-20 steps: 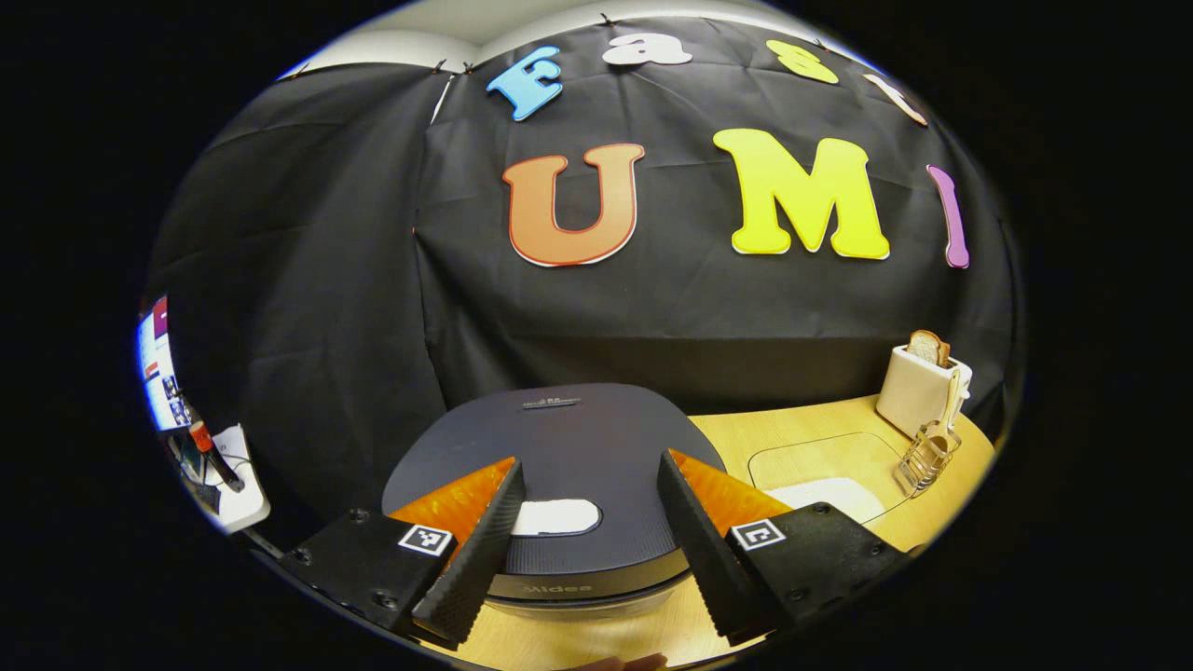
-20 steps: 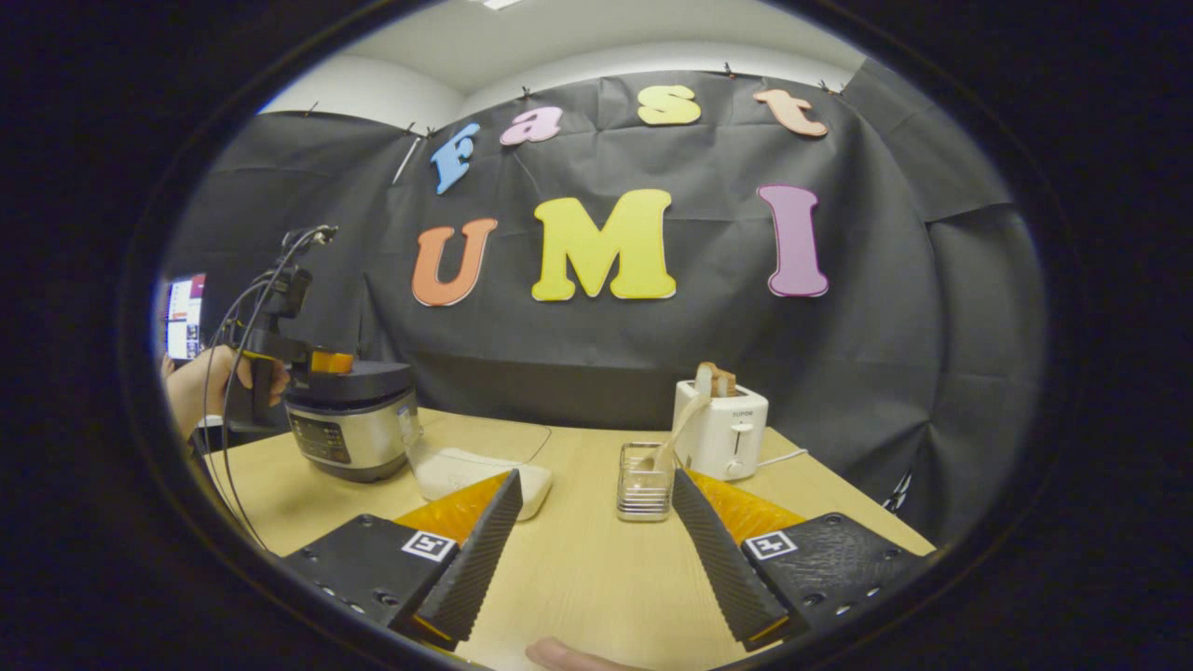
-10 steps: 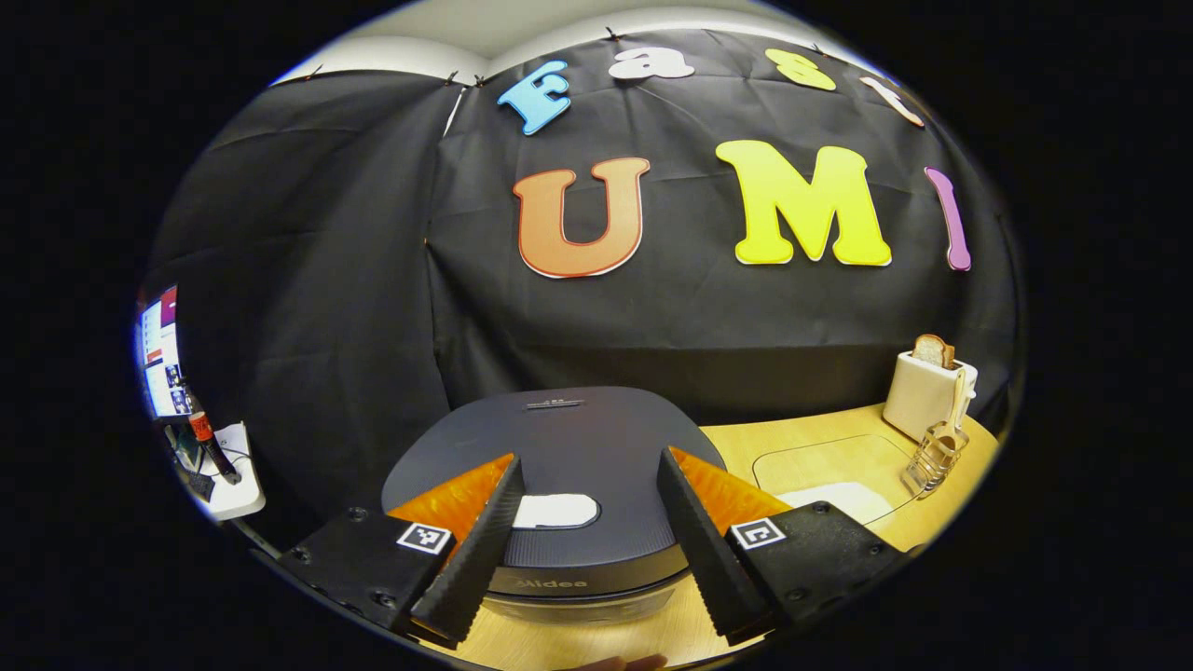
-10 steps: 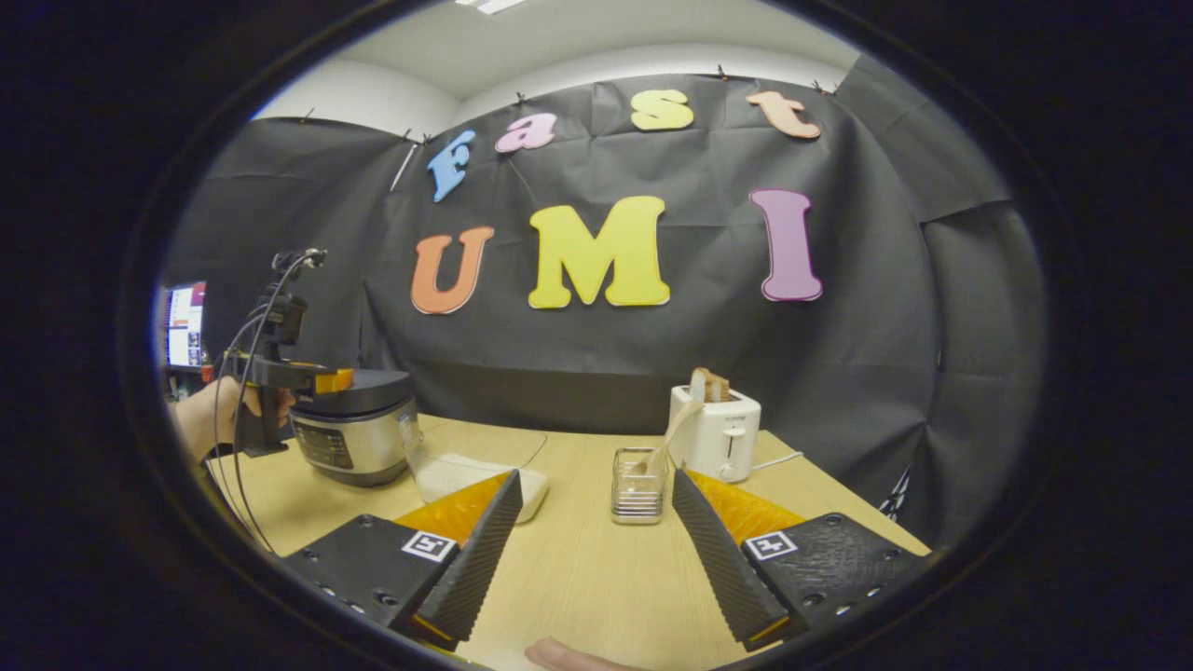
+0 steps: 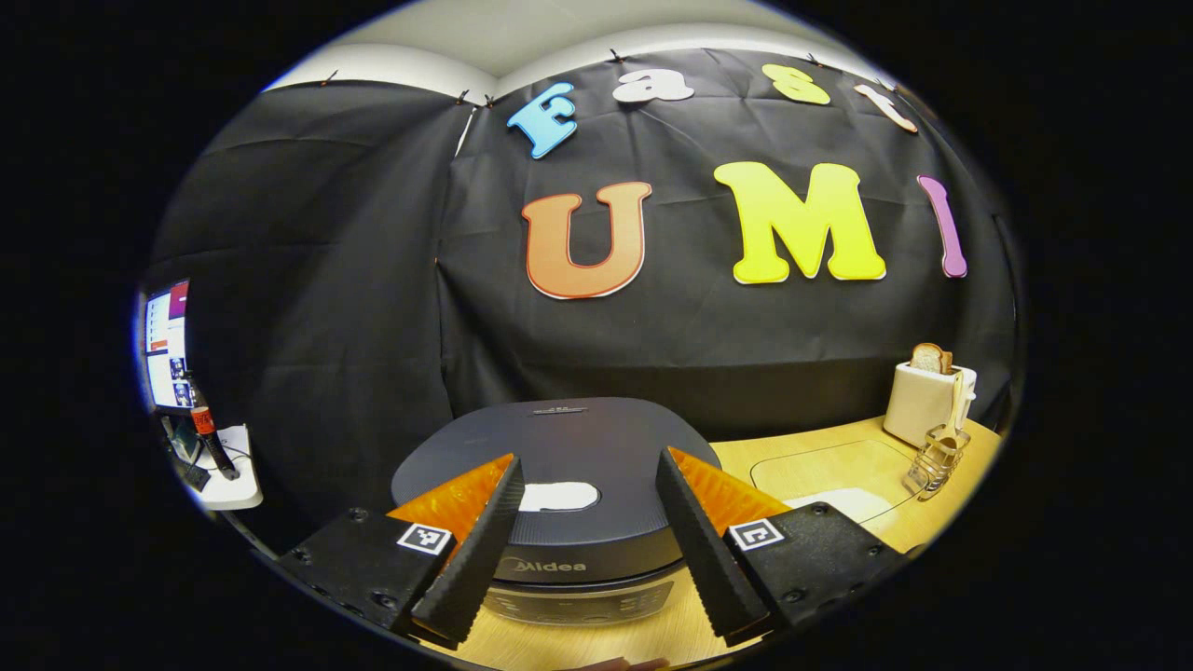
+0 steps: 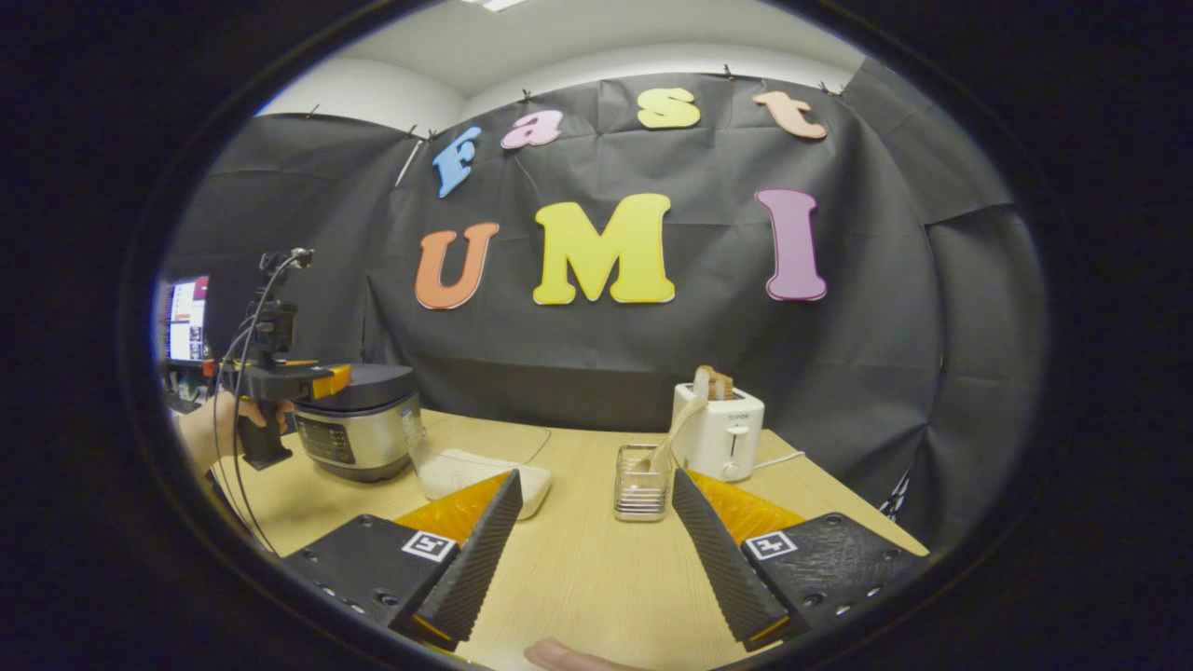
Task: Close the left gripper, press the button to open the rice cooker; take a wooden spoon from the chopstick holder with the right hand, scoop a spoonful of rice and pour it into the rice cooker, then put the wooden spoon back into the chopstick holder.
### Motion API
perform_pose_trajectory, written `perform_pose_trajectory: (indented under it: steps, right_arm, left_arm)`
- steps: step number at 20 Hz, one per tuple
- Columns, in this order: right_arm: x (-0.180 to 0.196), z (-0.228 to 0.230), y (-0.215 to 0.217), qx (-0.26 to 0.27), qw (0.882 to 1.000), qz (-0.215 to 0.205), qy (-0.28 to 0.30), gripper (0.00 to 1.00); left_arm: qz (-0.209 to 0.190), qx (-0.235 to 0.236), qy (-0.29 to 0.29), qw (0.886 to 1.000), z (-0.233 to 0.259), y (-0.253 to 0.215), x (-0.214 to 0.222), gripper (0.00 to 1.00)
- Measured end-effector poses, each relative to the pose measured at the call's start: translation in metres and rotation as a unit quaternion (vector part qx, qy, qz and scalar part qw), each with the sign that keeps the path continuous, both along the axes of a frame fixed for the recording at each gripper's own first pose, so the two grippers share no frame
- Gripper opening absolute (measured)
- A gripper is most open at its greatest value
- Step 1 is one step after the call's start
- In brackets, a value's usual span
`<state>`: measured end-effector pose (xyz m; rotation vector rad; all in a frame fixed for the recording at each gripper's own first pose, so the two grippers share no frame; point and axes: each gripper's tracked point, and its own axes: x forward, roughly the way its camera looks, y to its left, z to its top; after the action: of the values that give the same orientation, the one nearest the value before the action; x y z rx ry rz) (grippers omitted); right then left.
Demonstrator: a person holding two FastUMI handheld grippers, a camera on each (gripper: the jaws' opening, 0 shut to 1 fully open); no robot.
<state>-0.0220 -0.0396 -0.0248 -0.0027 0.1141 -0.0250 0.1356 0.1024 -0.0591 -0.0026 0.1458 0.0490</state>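
Observation:
The rice cooker (image 5: 559,447) stands with its dark lid down, a white button (image 5: 557,496) near the lid's front edge. My left gripper (image 5: 589,458) is open, level with the lid's front, one finger on each side of the button. In the right gripper view the left gripper (image 6: 289,377) hangs at the rice cooker's (image 6: 359,424) left side, held by a hand (image 6: 210,429). My right gripper (image 6: 596,475) is open above the table, holding nothing. Ahead of it stands the wire chopstick holder (image 6: 641,480) with the wooden spoon (image 6: 676,429) leaning in it. A white box of rice (image 6: 475,475) lies beside the cooker.
A white toaster (image 6: 722,429) with bread in it stands just behind the chopstick holder. The wooden table (image 6: 578,559) stretches in front of my right gripper. A lit screen (image 5: 168,345) sits off the table's left end. Black cloth walls close the back.
My left gripper has drawn back and down from the lid, so the cooker's front panel now shows. The lid stays down. The right gripper has barely moved.

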Motion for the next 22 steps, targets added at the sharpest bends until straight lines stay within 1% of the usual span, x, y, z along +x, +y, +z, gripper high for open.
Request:
perform_pose_trajectory:
  steps: [2,3,6,7,8,9,11,13,14,17,20,22]
  right_arm:
    - [0.000,0.001,0.002,0.000,1.000,0.003,-0.001,0.94]
    - [0.001,0.000,0.003,0.001,1.000,0.005,-0.001,0.96]
    - [0.000,0.001,0.003,0.003,1.000,0.005,0.001,0.96]
    - [-0.001,0.005,0.004,0.002,1.000,0.005,-0.005,0.94]
    - [-0.002,0.007,0.005,0.000,1.000,0.008,-0.010,0.94]
    - [-0.001,0.006,0.007,-0.002,1.000,0.012,-0.012,0.96]
    - [-0.001,-0.001,0.009,0.001,1.000,0.020,-0.003,0.96]
    - [0.001,-0.004,0.009,0.006,1.000,0.022,0.005,0.96]
    - [0.001,-0.004,0.009,0.007,1.000,0.022,0.008,0.94]
    - [-0.006,0.003,0.004,0.007,1.000,0.018,0.003,0.94]
    - [-0.016,0.011,-0.002,0.001,1.000,0.013,-0.005,0.94]
    - [-0.021,0.026,-0.010,-0.004,1.000,0.009,-0.023,0.97]
  left_arm:
    - [-0.002,-0.006,0.003,1.000,-0.004,0.000,-0.002,0.92]
    - [-0.002,-0.010,-0.002,1.000,-0.002,0.000,-0.002,0.92]
    - [0.001,-0.003,-0.008,1.000,-0.003,-0.001,-0.009,0.90]
    - [0.003,-0.002,-0.008,1.000,-0.004,0.000,-0.009,0.82]
    - [0.003,-0.004,-0.009,1.000,-0.005,0.000,-0.011,0.88]
    - [0.001,-0.003,-0.007,1.000,-0.005,0.000,-0.011,0.88]
    - [0.007,-0.012,-0.010,1.000,-0.004,0.001,-0.012,0.87]
    - [0.013,-0.003,-0.019,1.000,-0.002,0.001,-0.011,0.87]
    - [0.017,0.001,-0.021,1.000,-0.001,0.001,-0.013,0.86]
    - [0.024,0.011,-0.018,0.999,0.002,0.001,-0.019,0.86]
    - [0.034,0.002,0.000,0.999,0.001,-0.003,-0.037,0.86]
    - [0.035,-0.012,0.015,0.999,0.003,-0.010,-0.054,0.86]
